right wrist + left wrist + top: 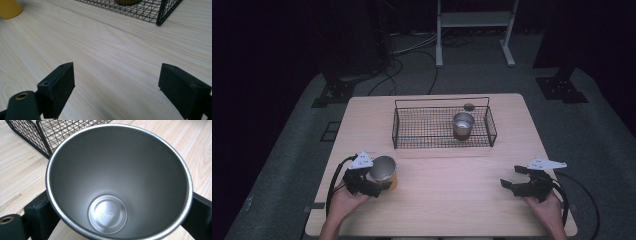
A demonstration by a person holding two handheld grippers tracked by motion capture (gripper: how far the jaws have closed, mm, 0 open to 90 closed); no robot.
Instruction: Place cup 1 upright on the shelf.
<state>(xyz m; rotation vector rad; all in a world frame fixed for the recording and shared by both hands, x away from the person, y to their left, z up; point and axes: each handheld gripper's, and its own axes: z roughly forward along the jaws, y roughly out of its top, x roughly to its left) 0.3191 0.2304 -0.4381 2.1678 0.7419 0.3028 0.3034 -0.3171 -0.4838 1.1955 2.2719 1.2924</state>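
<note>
A steel cup [383, 170] with a yellow outside stands near the table's front left, and its empty inside [117, 170] faces the left gripper view. My left gripper [379, 179] [120, 215] is shut on it, one black jaw against each side of its wall. At the front right, my right gripper [512, 176] [117, 87] hovers low over bare wood, open with nothing between its jaws. The yellow cup [8, 8] appears at the top left corner of the right gripper view.
A black wire basket [394, 127] [32, 135] [160, 12] sits at the table's back centre with a second steel cup [463, 124] upright inside. A small dark round spot [469, 106] lies just behind it. A white frame stands on the floor beyond.
</note>
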